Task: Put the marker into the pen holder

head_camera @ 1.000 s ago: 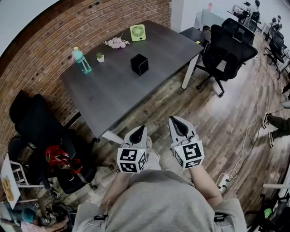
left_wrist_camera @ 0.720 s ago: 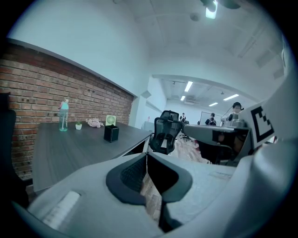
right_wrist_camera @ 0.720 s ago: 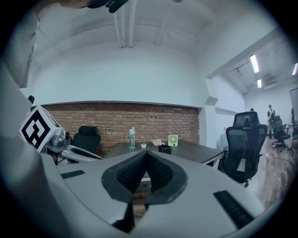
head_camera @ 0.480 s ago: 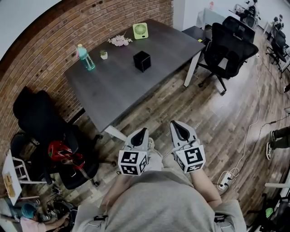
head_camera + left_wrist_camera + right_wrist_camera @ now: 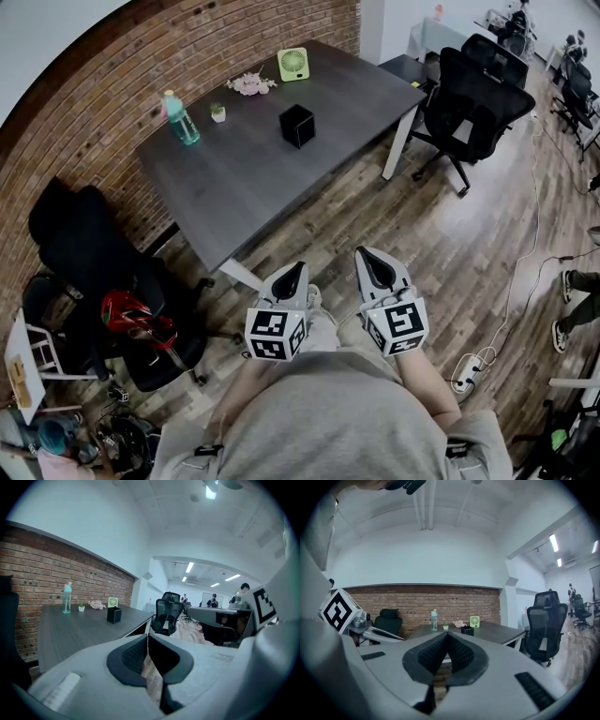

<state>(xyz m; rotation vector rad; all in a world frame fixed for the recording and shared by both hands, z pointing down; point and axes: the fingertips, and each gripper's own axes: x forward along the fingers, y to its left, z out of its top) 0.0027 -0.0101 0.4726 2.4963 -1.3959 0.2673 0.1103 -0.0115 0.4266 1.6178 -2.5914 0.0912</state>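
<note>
The dark table (image 5: 244, 178) fills the space ahead of both claws. Its near corner and white leg (image 5: 236, 275) sit just ahead and left of the left gripper (image 5: 292, 270). A stretch of wood floor (image 5: 441, 234) lies between the right gripper (image 5: 366, 255) and the tabletop. A black office chair (image 5: 473, 94) stands well ahead and to the right of the right gripper, by the table's far end. More black chairs (image 5: 84, 253) crowd the brick wall off to the left of the left gripper, one with a red object (image 5: 127, 317) on its seat.

The person holds both grippers low, side by side and apart. Each has its jaws pressed together with nothing between them.

A white power strip (image 5: 466, 372) lies on the floor to the right of the right gripper. Far ahead on the table stand a teal bottle (image 5: 177, 118), a green fan (image 5: 293, 64) and the pen holder (image 5: 297, 126), a black cube well apart from both grippers. A small plant pot (image 5: 218, 112) and pink flowers (image 5: 248, 84) sit beyond it, to its left. I cannot pick out the marker anywhere.
</note>
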